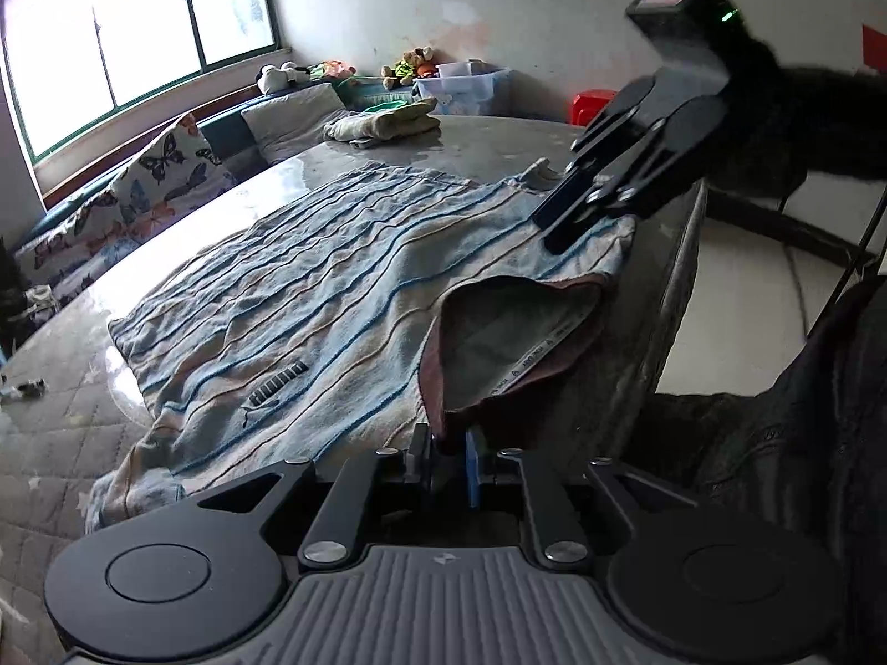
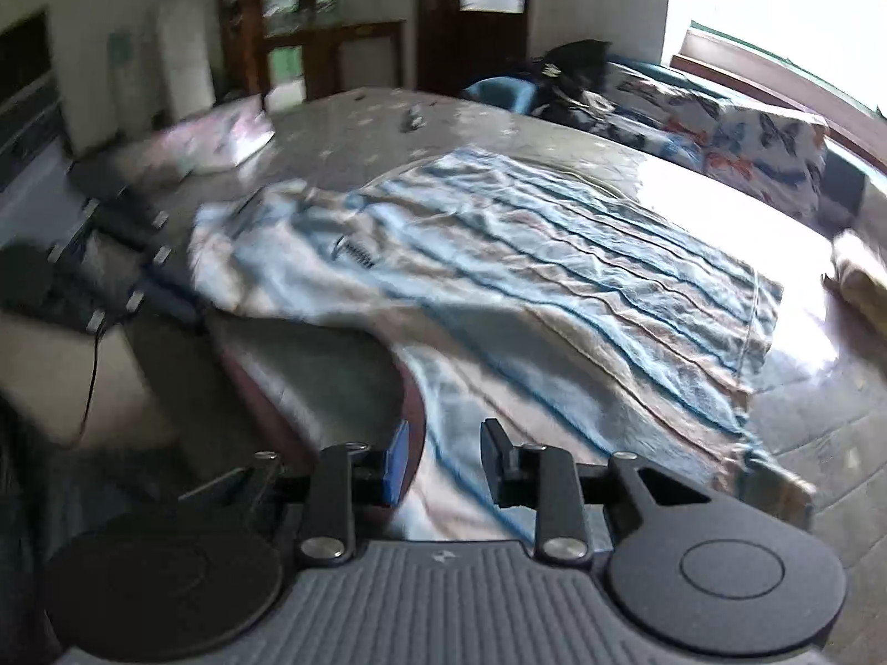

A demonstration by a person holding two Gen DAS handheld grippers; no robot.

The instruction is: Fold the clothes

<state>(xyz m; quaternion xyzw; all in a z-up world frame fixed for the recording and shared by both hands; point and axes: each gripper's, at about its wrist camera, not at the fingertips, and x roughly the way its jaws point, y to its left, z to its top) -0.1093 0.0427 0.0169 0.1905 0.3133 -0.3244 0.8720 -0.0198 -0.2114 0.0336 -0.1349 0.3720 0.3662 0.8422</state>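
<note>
- Left wrist view: the striped shirt (image 1: 310, 299) is lying spread flat on the grey quilted table (image 1: 50, 443), its pale blue, tan and dark stripes running across the cloth and its dark logo facing up near the camera.
- The shirt's collar opening (image 1: 515, 343) is gaping toward the table edge, showing a reddish rim and a printed label strip inside.
- The left gripper (image 1: 449, 454) is sitting at the near end of the collar, its two fingers drawn together and pinching the reddish collar fabric between them.
- The right gripper (image 1: 565, 216) is showing at the upper right, blurred, its fingertips resting on the shirt's far shoulder; whether its fingers are parted cannot be told from here.
- A folded beige garment (image 1: 382, 122) is lying farther back on the table, well apart from the shirt.
- A butterfly-print cushion (image 1: 166, 166) is leaning beside the table under the window (image 1: 138, 39).
- Right wrist view: the picture is blurring heavily.
- The right gripper (image 2: 443, 465) is hovering over the shirt's (image 2: 554, 277) shoulder beside the collar, its fingers standing apart with striped cloth showing in the gap and nothing clamped.
- The left gripper (image 2: 183, 299) is appearing at the left edge as a dark smeared shape at the shirt's other shoulder.
</note>
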